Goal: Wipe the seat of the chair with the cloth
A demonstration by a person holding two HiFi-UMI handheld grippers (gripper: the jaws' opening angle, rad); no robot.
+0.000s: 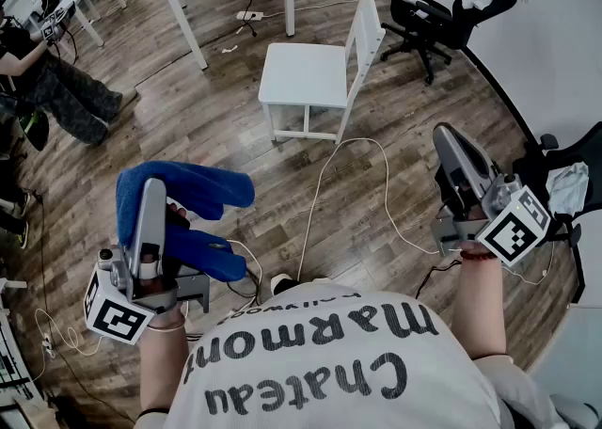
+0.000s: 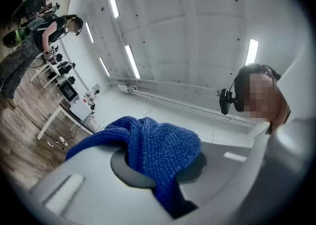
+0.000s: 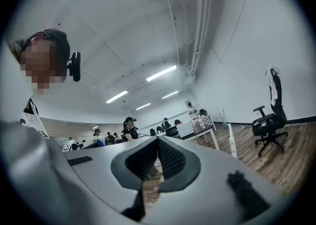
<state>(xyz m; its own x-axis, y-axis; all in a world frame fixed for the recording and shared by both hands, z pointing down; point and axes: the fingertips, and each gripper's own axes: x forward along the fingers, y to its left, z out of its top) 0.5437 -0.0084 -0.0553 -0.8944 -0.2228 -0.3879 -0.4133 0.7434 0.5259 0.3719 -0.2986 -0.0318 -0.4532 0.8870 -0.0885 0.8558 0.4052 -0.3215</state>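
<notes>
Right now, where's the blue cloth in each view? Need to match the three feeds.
Head view: blue cloth at lower left, draped over the left gripper, whose jaws are shut on it.
Left gripper view: centre-bottom, bunched between the jaws.
Right gripper view: not in it; the right gripper has its jaws together with nothing between them.
Shared landmark: the wood floor.

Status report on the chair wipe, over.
Left gripper shut on blue cloth, held up. Right gripper shut, nothing in it. Chair ahead, seat not yet reached. White cable across floor between.
</notes>
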